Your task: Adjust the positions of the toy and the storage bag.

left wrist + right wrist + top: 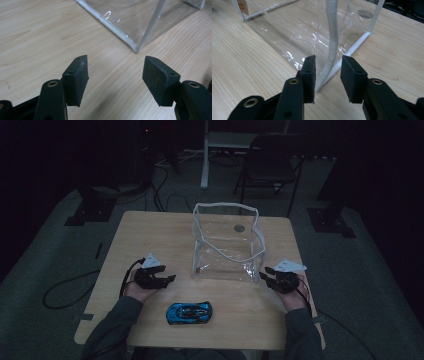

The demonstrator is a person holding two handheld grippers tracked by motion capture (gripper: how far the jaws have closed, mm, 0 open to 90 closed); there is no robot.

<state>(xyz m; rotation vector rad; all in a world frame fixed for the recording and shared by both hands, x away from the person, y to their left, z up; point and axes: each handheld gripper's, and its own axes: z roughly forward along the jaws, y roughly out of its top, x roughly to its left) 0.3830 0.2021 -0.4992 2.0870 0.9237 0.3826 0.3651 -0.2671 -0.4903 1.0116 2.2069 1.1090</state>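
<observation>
table (150,240): light wood, square, in a dim room; both forearms come in from its near edge.
left gripper (159,279): held low over the table, jaws spread wide with bare wood between them; in the left gripper view (115,75) nothing sits in the gap.
right gripper (269,276): jaws parted, not pressed together; in the right gripper view (327,75) they stand either side of the bag's white-edged corner without clearly touching it.
clear bag (227,242): transparent, white-trimmed, standing upright and open at the top; ahead of both grippers and between them, its near corner just beyond the right gripper's tips, another bottom corner ahead and to the right of the left gripper's jaws (136,48).
blue toy car (189,312): lies on the table behind and between the two grippers, nearer the person, apart from the bag.
round mark (239,227): a small dark disc seen through the bag's far side; possibly a hole in the tabletop, too dim to be sure.
chair (270,162): dark, on the floor beyond the table's far edge.
</observation>
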